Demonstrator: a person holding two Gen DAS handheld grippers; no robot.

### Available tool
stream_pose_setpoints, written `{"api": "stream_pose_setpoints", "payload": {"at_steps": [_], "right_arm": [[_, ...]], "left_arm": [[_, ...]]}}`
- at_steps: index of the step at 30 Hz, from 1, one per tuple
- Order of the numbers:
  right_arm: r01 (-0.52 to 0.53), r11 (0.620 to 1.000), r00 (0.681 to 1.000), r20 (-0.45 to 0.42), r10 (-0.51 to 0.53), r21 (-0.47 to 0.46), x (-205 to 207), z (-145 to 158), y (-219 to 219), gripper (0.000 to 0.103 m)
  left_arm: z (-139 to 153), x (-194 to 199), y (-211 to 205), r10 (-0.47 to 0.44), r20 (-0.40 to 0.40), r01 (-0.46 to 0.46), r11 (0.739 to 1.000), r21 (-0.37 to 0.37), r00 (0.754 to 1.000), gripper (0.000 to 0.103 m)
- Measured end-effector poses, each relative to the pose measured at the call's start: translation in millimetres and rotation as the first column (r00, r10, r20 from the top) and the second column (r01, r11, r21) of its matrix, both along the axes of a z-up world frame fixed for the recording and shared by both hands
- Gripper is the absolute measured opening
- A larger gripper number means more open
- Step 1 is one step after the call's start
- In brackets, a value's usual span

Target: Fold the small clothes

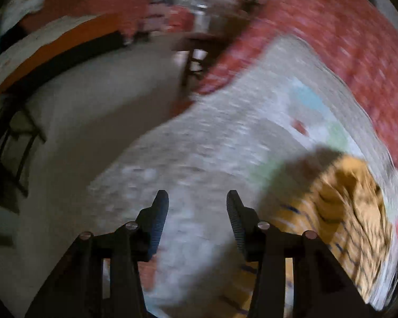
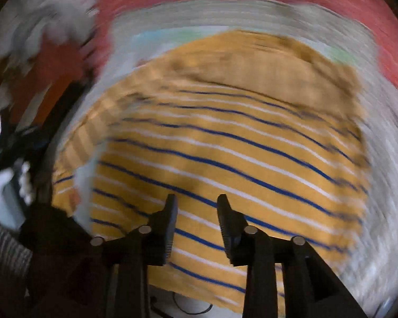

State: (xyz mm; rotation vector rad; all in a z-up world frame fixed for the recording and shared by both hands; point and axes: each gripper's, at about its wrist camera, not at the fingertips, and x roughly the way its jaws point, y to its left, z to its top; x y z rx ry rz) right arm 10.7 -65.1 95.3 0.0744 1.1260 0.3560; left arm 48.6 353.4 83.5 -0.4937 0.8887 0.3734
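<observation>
Hovering with both claws parted and empty, nothing between the fingers. Left gripper (image 1: 197, 206) sits over the pale patterned mat (image 1: 204, 143), with the yellow striped shirt (image 1: 339, 206) off to its right and partly below it. Right gripper (image 2: 197, 209) hangs directly above the same yellow striped shirt (image 2: 225, 137), which spreads ahead of and under its fingers, lying on the mat. Both views are heavily blurred, so the fold's state is hard to read.

Likely step: re-grip for the next fold. Best to pinch one fabric edge cleanly with each claw, one layer only, and lift evenly.

Red bedcover (image 1: 331, 31) surrounds the mat. A dark cluttered object (image 2: 21, 159) sits left of the right claw, close enough to snag.
</observation>
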Motion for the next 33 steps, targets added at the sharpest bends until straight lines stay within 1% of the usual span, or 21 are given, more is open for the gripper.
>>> {"api": "stream_pose_setpoints", "payload": {"at_steps": [1, 2, 3, 5, 6, 7, 9, 10, 11, 16, 19, 22, 24, 25, 26, 28, 30, 31, 32, 33], "right_arm": [[-0.080, 0.997, 0.997, 0.005, 0.080, -0.002, 5.7, -2.3, 32.4, 0.041], [-0.134, 0.991, 0.991, 0.009, 0.134, -0.007, 7.1, -5.1, 56.9, 0.042], [-0.180, 0.984, 0.984, 0.011, 0.180, -0.011, 8.7, -8.7, 79.8, 0.043], [-0.298, 0.954, 0.954, 0.018, 0.298, -0.022, 9.0, -16.4, 129.8, 0.043], [-0.335, 0.942, 0.942, 0.024, 0.336, -0.029, 6.5, -20.2, 146.5, 0.043], [-0.389, 0.920, 0.920, 0.036, 0.391, -0.045, 3.9, -24.2, 172.6, 0.043], [-0.447, 0.892, 0.891, 0.050, 0.450, -0.062, -0.2, -30.9, 204.3, 0.043], [-0.472, 0.879, 0.878, 0.056, 0.476, -0.064, -2.5, -33.2, 220.6, 0.043], [-0.481, 0.875, 0.873, 0.060, 0.484, -0.059, -2.9, -34.8, 232.6, 0.043], [-0.457, 0.889, 0.884, 0.088, 0.459, -0.043, 4.0, -38.6, 271.4, 0.043], [-0.443, 0.894, 0.890, 0.094, 0.447, -0.062, 6.0, -43.0, 285.2, 0.043], [-0.446, 0.888, 0.892, 0.020, 0.451, -0.111, 8.6, -62.5, 296.0, 0.042], [-0.449, 0.886, 0.891, 0.022, 0.454, -0.118, 8.7, -65.8, 298.4, 0.017], [-0.460, 0.880, 0.886, 0.015, 0.464, -0.116, 11.8, -63.0, 300.3, 0.008], [-0.458, 0.883, 0.887, 0.013, 0.461, -0.101, 16.2, -59.5, 298.2, 0.008], [-0.435, 0.899, 0.898, 0.047, 0.437, -0.048, 24.5, -37.8, 283.3, 0.007], [-0.408, 0.912, 0.907, 0.099, 0.410, -0.041, 34.5, -11.1, 262.9, 0.007], [-0.381, 0.924, 0.916, 0.125, 0.382, -0.030, 43.2, 6.4, 242.6, 0.007], [-0.365, 0.931, 0.922, 0.132, 0.364, -0.023, 48.6, 15.8, 229.2, 0.007], [-0.332, 0.943, 0.933, 0.140, 0.331, -0.019, 58.1, 27.0, 205.0, 0.007]], "left_arm": [[-5.2, -4.1, 12.3, 0.038, -0.006, -0.038, 0.999, -0.013, 0.999, 0.045], [-12.2, -8.9, 24.4, 0.078, -0.017, -0.079, 0.996, -0.035, 0.997, 0.045], [-19.4, -14.2, 38.0, 0.119, -0.028, -0.121, 0.989, -0.079, 0.992, 0.045], [-27.3, -22.1, 56.8, 0.183, -0.025, -0.184, 0.972, -0.146, 0.983, 0.045], [-29.5, -26.8, 65.6, 0.213, -0.024, -0.214, 0.964, -0.159, 0.977, 0.045], [-31.7, -30.4, 72.1, 0.235, -0.024, -0.236, 0.956, -0.174, 0.972, 0.045], [-37.1, -33.3, 80.8, 0.264, -0.036, -0.266, 0.942, -0.205, 0.964, 0.045], [-38.9, -33.2, 83.0, 0.285, -0.011, -0.282, 0.939, -0.198, 0.958, 0.045], [-40.5, -34.3, 85.4, 0.293, -0.012, -0.289, 0.935, -0.206, 0.956, 0.045], [-43.5, -36.7, 94.6, 0.316, -0.011, -0.310, 0.922, -0.231, 0.949, 0.045], [-44.6, -37.0, 95.9, 0.317, -0.011, -0.310, 0.920, -0.238, 0.948, 0.045], [-44.2, -32.9, 93.6, 0.306, -0.007, -0.300, 0.929, -0.219, 0.952, 0.045], [-41.7, -29.3, 90.3, 0.295, -0.003, -0.290, 0.937, -0.197, 0.956, 0.045], [-40.4, -28.1, 88.6, 0.291, -0.001, -0.286, 0.940, -0.186, 0.957, 0.045], [-39.5, -27.0, 87.2, 0.287, 0.000, -0.282, 0.943, -0.177, 0.958, 0.045], [-38.1, -23.7, 83.7, 0.272, 0.005, -0.267, 0.949, -0.168, 0.962, 0.045], [-36.9, -20.5, 79.0, 0.255, 0.012, -0.249, 0.953, -0.172, 0.967, 0.045], [-36.0, -18.9, 76.8, 0.242, 0.019, -0.234, 0.955, -0.183, 0.970, 0.045], [-35.4, -15.1, 71.2, 0.214, 0.030, -0.204, 0.958, -0.201, 0.976, 0.045], [-34.6, -11.4, 65.3, 0.187, 0.037, -0.175, 0.962, -0.210, 0.982, 0.046]]}}
